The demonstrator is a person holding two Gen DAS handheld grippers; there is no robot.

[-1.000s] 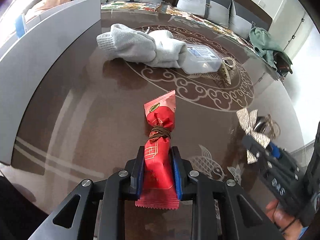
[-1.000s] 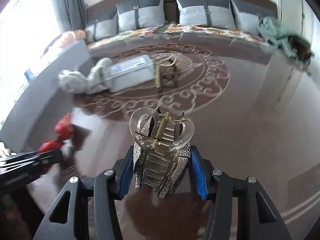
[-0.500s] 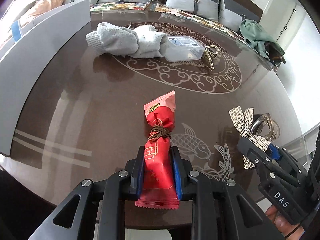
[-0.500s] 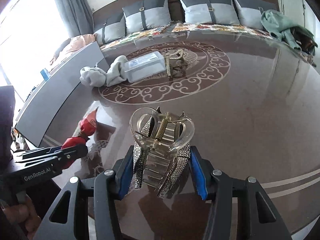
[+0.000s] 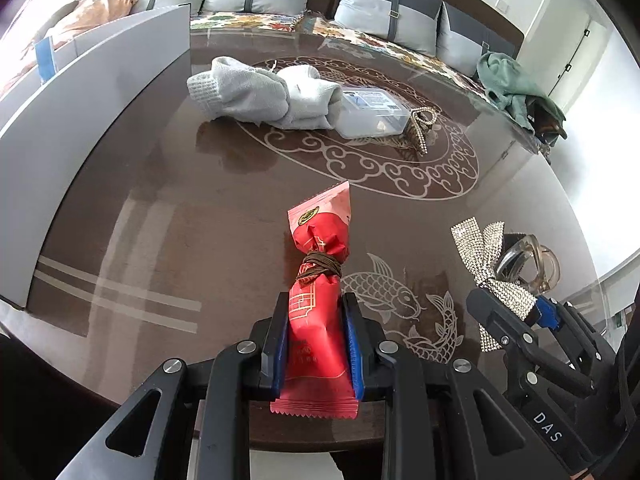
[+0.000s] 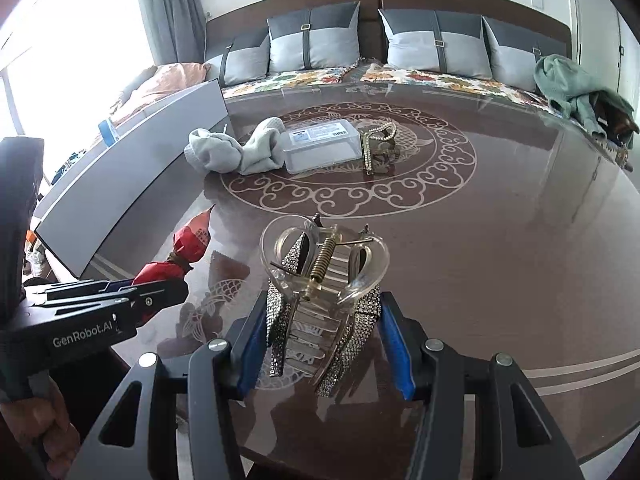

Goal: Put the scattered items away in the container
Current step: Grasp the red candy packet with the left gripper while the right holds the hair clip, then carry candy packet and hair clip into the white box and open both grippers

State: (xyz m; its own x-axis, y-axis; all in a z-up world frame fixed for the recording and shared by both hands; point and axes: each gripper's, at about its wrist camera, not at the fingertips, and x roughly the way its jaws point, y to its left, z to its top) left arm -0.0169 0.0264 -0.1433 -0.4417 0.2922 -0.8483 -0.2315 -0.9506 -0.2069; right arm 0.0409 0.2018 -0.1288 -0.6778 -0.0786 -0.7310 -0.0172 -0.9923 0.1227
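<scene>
A glossy dark-brown counter [image 5: 168, 208] fills both views, its glass-like top inlaid with a pale scrollwork ring and fish motifs; behind it runs a sofa with grey cushions [image 6: 314, 42] and a floral throw, and a green cloth [image 6: 568, 80] lies at the upper right. A flat grey container wall [image 5: 80, 120] stands along the left of the frame. At the counter's centre lie knitted grey socks [image 5: 256, 94], touching a clear plastic box [image 5: 370, 114], with a gold rhinestone clip [image 5: 420, 128] just beside the box. The left hand-held gripper [image 5: 316, 344] is clamped on a shiny red snack packet [image 5: 318, 280], crimped at its ends and cinched at the middle by a brown hair tie [image 5: 320, 270]; the packet sits low in the centre of the frame, above the counter's near edge. The right hand-held gripper [image 6: 324, 344] squeezes a transparent claw hair clip [image 6: 324, 276] with a coiled metal spring and rhinestone-studded bow strips, held at the lower centre of its view
</scene>
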